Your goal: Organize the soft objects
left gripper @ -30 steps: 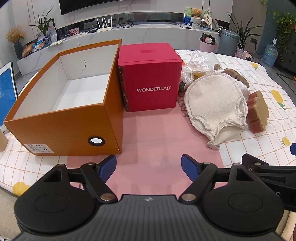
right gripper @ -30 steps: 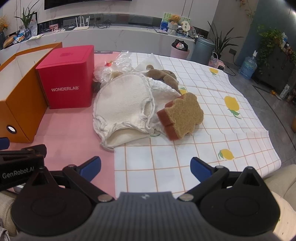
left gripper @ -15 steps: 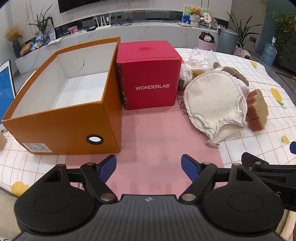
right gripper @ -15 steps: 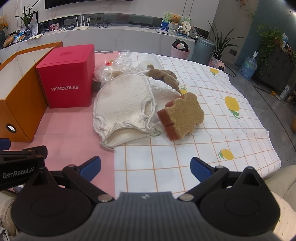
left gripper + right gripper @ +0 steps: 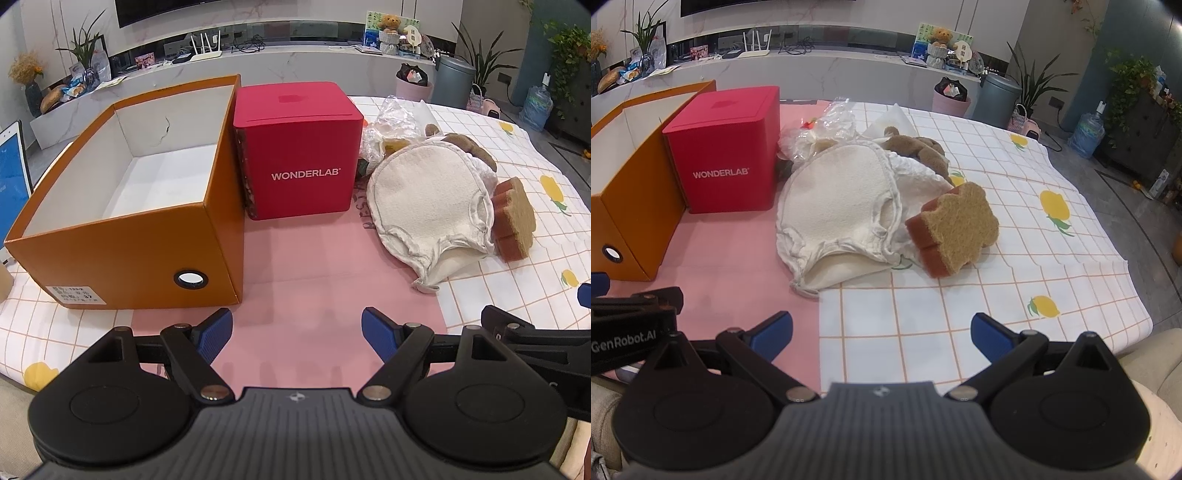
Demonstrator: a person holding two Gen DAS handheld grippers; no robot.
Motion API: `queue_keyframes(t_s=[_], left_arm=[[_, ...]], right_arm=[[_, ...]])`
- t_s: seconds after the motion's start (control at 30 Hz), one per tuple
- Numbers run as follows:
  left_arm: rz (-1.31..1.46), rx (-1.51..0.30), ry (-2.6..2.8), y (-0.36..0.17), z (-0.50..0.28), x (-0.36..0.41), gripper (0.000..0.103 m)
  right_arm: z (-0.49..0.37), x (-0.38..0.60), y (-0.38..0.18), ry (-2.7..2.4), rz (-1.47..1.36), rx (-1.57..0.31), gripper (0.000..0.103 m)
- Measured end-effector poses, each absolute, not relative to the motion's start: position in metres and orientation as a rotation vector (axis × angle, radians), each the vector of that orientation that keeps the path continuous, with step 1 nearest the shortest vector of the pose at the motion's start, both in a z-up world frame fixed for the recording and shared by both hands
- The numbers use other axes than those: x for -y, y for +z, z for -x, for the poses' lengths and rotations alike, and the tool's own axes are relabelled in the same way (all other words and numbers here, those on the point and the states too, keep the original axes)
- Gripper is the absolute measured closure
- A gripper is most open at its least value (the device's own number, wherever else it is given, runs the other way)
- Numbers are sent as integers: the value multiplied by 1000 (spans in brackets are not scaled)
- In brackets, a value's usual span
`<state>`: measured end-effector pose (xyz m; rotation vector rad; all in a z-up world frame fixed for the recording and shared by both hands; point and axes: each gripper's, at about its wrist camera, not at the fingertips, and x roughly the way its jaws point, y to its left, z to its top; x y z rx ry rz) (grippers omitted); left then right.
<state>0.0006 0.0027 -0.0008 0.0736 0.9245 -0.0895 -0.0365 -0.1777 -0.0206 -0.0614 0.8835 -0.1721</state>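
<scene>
A cream cloth mitt lies on the table, partly over a brown plush toy. A brown bear-shaped sponge leans against its right side. Crumpled clear plastic sits behind the mitt. An open orange box stands at the left, white and bare inside. My left gripper hangs open over the pink mat, well short of everything. My right gripper is open too, over the checked cloth in front of the mitt and sponge.
A red cube box marked WONDERLAB stands between the orange box and the soft pile. A pink mat covers the middle of the table; a lemon-print checked cloth covers the right. A tablet screen is at the far left edge.
The left gripper has drifted slightly, so the boxes sit a little lower and to the left in its view. The right view is unchanged.
</scene>
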Motion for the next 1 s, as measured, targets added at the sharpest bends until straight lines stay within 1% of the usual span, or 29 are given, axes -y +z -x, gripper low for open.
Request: queue_keyframes(t_s=[0.43,0.63,1.0], left_arm=[[-64,-929,-98,-2,-2,-3,10],[-94,-896,-99,-1,0,2,9],[-172,-889,-177,-12,-10,22,8]], right_arm=[[36,180,-22,-181,58,-886,3],[39,185,-20,-198,51,-878,3],[32,219,-19,-212,-16,-876,3]])
